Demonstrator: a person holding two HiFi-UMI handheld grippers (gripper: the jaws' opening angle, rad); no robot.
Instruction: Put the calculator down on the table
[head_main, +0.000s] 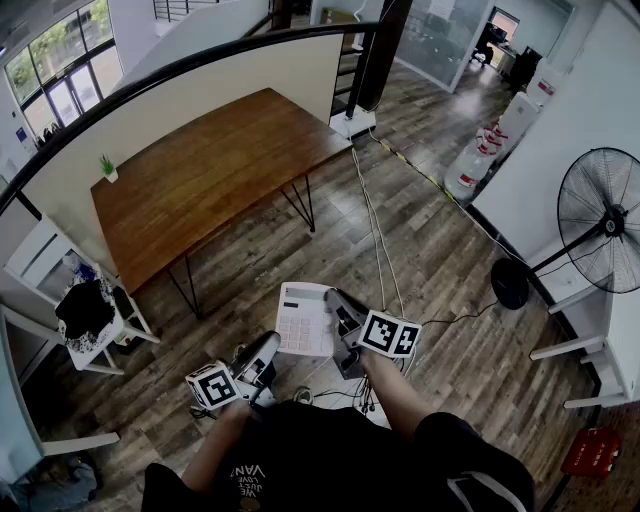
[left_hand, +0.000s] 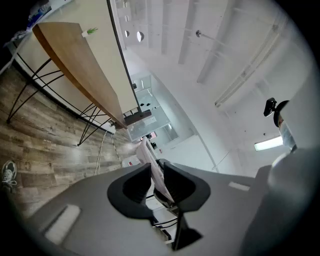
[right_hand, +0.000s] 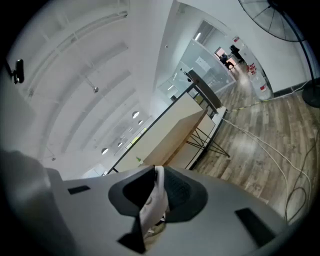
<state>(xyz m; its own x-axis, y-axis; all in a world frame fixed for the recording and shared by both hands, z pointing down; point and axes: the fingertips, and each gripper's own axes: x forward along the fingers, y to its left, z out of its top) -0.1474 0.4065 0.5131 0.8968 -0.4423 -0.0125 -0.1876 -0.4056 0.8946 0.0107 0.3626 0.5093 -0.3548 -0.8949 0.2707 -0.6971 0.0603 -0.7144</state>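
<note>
A white calculator (head_main: 305, 320) hangs in the air above the wooden floor, keys up, held between both grippers. My left gripper (head_main: 272, 346) is shut on its near left edge, and my right gripper (head_main: 338, 312) is shut on its right edge. In the left gripper view the calculator (left_hand: 150, 162) shows edge-on as a thin white slab between the black pads of the left gripper (left_hand: 156, 176). The right gripper view shows the right gripper (right_hand: 159, 192) clamped on the calculator's white edge (right_hand: 156, 200). The brown wooden table (head_main: 200, 180) stands further ahead to the left, well apart from the calculator.
A small potted plant (head_main: 108, 168) sits on the table's far left corner. A standing fan (head_main: 600, 215) is at the right, cables (head_main: 375, 230) run along the floor, and a white cart with a black bag (head_main: 85, 310) stands at the left. Water bottles (head_main: 475, 160) line the right wall.
</note>
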